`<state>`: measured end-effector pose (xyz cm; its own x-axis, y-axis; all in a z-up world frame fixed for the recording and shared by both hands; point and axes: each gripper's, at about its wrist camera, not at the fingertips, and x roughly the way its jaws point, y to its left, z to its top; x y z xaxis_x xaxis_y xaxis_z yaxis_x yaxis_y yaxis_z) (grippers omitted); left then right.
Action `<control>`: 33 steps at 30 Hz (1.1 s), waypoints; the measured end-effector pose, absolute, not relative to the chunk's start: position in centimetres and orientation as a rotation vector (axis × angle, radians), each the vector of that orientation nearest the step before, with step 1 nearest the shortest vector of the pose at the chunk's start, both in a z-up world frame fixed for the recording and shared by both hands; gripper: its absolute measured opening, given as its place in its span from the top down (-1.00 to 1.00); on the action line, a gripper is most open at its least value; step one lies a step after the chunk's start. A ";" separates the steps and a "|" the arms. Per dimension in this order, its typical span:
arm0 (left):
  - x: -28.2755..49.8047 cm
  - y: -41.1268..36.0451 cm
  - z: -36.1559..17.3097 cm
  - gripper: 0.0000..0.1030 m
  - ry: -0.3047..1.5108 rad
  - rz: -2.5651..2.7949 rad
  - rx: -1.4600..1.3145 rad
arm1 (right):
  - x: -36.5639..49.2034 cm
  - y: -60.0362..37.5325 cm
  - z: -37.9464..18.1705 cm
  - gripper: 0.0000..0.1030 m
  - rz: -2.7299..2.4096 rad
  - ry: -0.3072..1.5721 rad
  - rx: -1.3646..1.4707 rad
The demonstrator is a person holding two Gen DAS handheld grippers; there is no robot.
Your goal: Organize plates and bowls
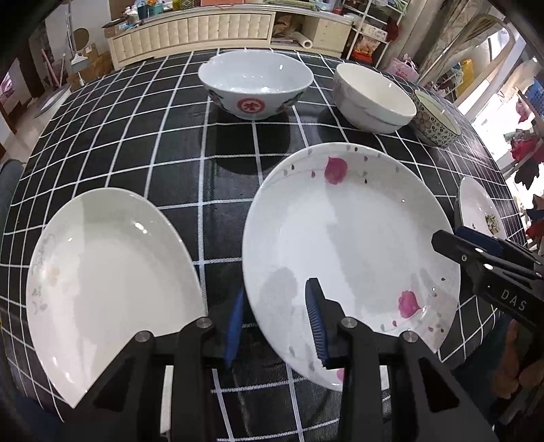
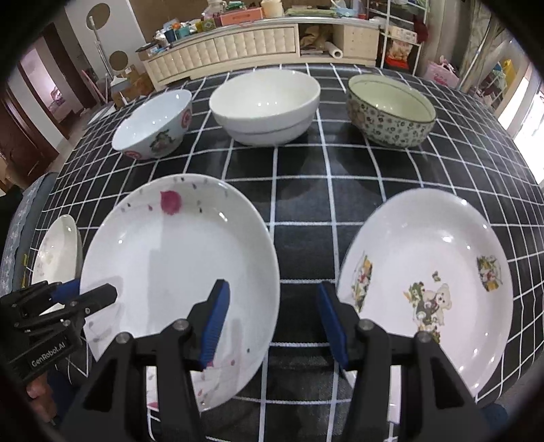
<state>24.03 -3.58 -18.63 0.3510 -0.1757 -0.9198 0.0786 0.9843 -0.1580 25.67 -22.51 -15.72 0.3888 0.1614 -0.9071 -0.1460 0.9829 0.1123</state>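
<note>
Three plates lie in a front row on the checked table: a plain white plate (image 1: 108,282), a pink-flower plate (image 1: 350,251) (image 2: 176,272), and a dog-print plate (image 2: 428,282) (image 1: 479,207). Three bowls stand behind: a red-emblem bowl (image 1: 255,85) (image 2: 153,125), a plain white bowl (image 1: 370,98) (image 2: 265,105), and a floral bowl (image 1: 435,119) (image 2: 391,112). My left gripper (image 1: 277,323) is open, straddling the flower plate's left rim. My right gripper (image 2: 272,319) is open, straddling the same plate's right rim, and shows in the left wrist view (image 1: 452,244).
The black tablecloth with white grid lines (image 1: 170,153) covers the table. A cream sideboard (image 1: 193,30) with clutter and shelves stands beyond the far edge. The left gripper body appears at the left in the right wrist view (image 2: 81,299).
</note>
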 end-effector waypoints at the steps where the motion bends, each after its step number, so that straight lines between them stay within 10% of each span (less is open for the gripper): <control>1: 24.1 -3.6 -18.7 0.37 1.203 -0.167 -0.092 | 25.7 -22.4 -15.8 -0.13 0.194 1.154 0.011; 22: 25.4 -4.4 -20.2 0.32 1.219 -0.222 -0.086 | 25.5 -20.0 -17.5 -0.27 0.251 1.195 0.035; 33: 24.9 -4.3 -19.9 0.38 1.215 -0.209 -0.088 | 25.1 -21.0 -16.9 0.03 0.182 1.200 0.047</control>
